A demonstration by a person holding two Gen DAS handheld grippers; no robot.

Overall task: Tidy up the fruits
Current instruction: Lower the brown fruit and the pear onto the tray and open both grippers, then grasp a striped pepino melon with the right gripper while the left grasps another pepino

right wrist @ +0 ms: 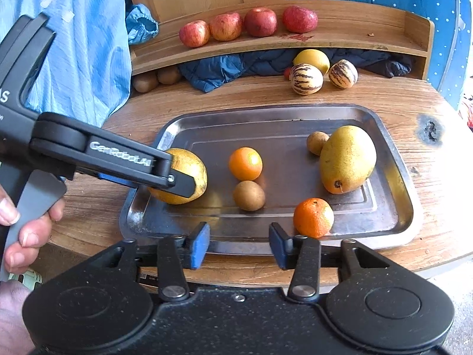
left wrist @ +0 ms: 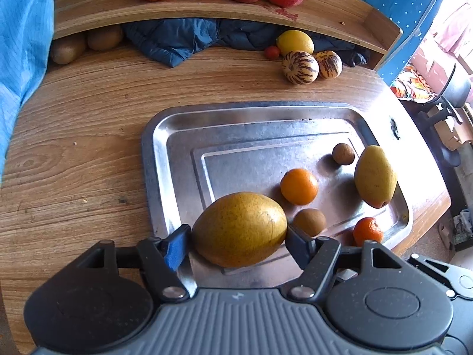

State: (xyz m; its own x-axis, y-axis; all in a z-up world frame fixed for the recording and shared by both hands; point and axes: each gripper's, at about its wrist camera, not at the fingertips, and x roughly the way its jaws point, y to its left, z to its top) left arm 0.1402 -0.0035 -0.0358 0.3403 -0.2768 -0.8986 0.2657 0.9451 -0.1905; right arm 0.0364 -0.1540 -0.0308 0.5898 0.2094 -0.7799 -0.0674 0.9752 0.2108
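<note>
The left tool [left wrist: 238,238] pinches a large yellow-green mango [left wrist: 239,229], one blue pad at each end of the fruit, at the near left corner of the steel tray [left wrist: 165,159]. In the right wrist view the mango seems to rest on the tray floor or sit just above it; I cannot tell which. To do this step well, I would keep the squeeze even and lift straight up before carrying it off, since the skin is smooth and the fruit looks heavy enough to roll out of a grip on its ends.

The right tool [right wrist: 239,244] hangs spread and empty just off the tray's near edge.

Also on the tray are a second mango [right wrist: 347,159] by the right edge, an orange [right wrist: 245,163] mid-tray, a kiwi [right wrist: 249,195] touching it, a mandarin [right wrist: 313,217] near the front rim and a small brown fruit [right wrist: 315,142]. The orange and kiwi lie closest to the held mango, so a sideways sweep could knock them.

At the tabletop's far edge stand two striped pepino melons [right wrist: 306,79], a lemon [right wrist: 313,59] and, on the wooden shelf [right wrist: 354,40], four apples [right wrist: 245,25].
</note>
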